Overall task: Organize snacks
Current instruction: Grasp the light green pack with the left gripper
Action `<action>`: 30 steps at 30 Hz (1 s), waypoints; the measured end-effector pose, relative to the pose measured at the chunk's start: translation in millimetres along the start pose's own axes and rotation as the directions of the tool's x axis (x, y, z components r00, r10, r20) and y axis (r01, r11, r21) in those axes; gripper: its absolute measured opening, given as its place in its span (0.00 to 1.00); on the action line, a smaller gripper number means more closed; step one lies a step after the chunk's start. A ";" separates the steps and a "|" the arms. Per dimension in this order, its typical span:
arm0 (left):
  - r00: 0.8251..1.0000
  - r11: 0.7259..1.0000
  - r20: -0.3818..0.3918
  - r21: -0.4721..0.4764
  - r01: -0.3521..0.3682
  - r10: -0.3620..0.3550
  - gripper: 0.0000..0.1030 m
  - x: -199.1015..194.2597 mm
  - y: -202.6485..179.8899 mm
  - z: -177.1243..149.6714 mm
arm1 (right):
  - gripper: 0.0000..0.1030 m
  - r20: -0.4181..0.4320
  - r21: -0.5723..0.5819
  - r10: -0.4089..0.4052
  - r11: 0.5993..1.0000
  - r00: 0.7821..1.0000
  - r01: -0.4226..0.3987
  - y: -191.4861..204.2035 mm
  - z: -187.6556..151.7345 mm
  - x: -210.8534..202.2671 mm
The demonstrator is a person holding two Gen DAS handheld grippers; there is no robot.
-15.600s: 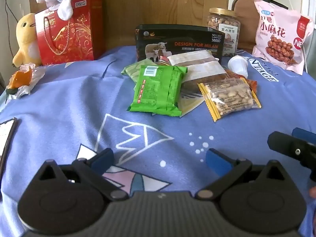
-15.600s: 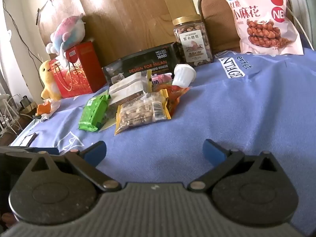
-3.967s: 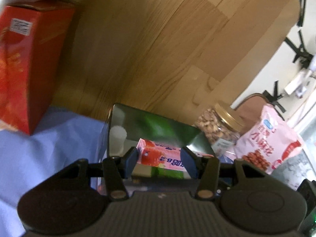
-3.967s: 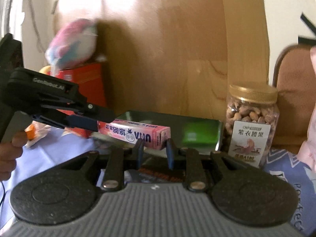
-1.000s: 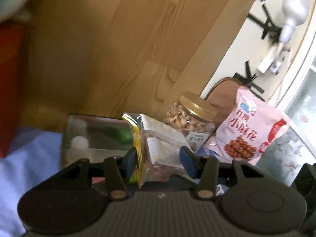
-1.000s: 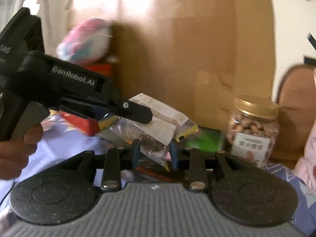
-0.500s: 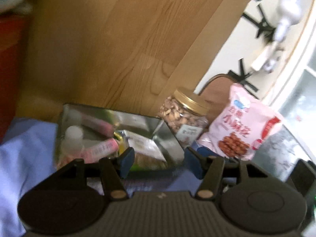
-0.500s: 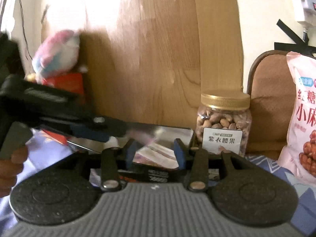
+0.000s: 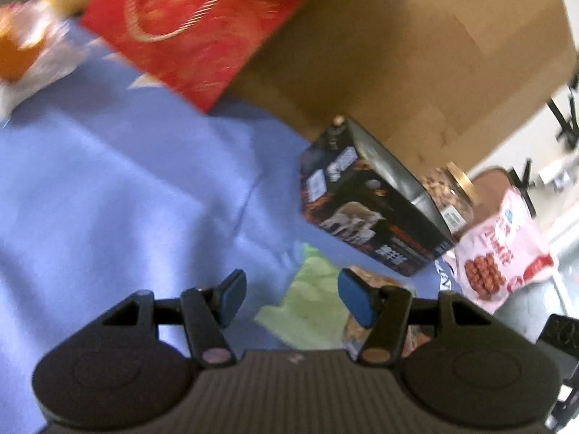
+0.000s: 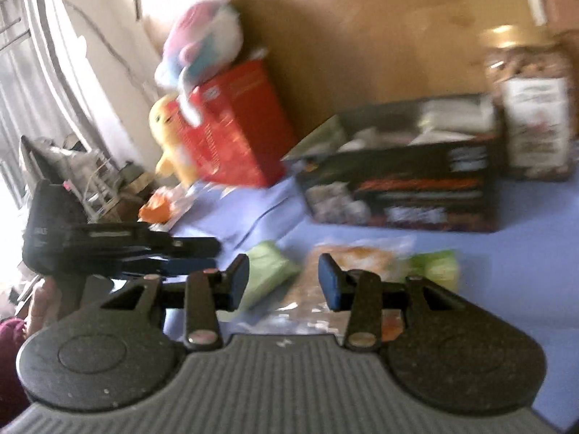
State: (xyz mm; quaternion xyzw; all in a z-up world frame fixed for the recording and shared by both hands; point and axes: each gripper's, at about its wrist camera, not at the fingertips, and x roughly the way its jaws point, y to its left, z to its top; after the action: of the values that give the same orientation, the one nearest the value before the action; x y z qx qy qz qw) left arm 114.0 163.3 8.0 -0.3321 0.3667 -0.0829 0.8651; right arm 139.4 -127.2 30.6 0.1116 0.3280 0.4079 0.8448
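Observation:
The black snack box (image 9: pixel 372 224) stands at the back of the blue cloth; the right wrist view shows packets inside the box (image 10: pixel 405 181). A green packet (image 9: pixel 311 307) and an orange-brown packet (image 9: pixel 376 282) lie on the cloth just ahead of my left gripper (image 9: pixel 289 300), which is open and empty. My right gripper (image 10: pixel 284 282) is open and empty above an orange packet (image 10: pixel 354 256), with green packets (image 10: pixel 266 267) on either side. The left gripper's body (image 10: pixel 108 249) shows at the left of the right wrist view. Both views are blurred.
A red gift bag (image 9: pixel 195 25) stands at the back left with plush toys (image 10: pixel 199 50) on and beside it. A nut jar (image 10: pixel 532 108) stands right of the box, and a pink snack bag (image 9: pixel 499 246) beyond it. A wooden board (image 9: pixel 416 54) backs the scene.
Both grippers have pulled back from over the box and dropped toward the cloth. The nut packet they held a second ago is no longer between the fingers; both are wider open.

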 end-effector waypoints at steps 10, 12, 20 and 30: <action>0.991 0.995 -0.089 0.004 0.099 -0.098 0.52 4.1 -3.8 -22.8 | 0.45 -0.128 -0.106 -0.062 0.993 0.990 0.049 51.2 -24.0 46.8; 0.985 0.992 -0.128 0.034 0.118 -0.113 0.52 2.3 -12.5 -35.4 | 0.45 -0.112 -0.161 -0.087 0.985 0.990 0.069 60.6 -34.6 31.6; 0.973 0.973 -0.183 0.157 0.170 -0.140 0.61 -32.8 -28.3 -85.6 | 0.46 -0.113 -0.184 -0.009 0.983 0.994 -0.012 75.7 -95.3 -29.7; 0.991 0.977 -0.081 0.180 0.118 -0.105 0.71 -61.4 -28.2 -69.7 | 0.56 -0.052 -0.346 -0.093 0.936 0.994 0.069 100.2 -109.5 -27.6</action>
State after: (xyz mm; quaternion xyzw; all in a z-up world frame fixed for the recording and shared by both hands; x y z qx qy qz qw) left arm 24.7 129.7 25.9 -0.2677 0.3686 -0.1767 0.8725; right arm -5.4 -92.5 5.8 -0.0652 0.2842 0.4274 0.8558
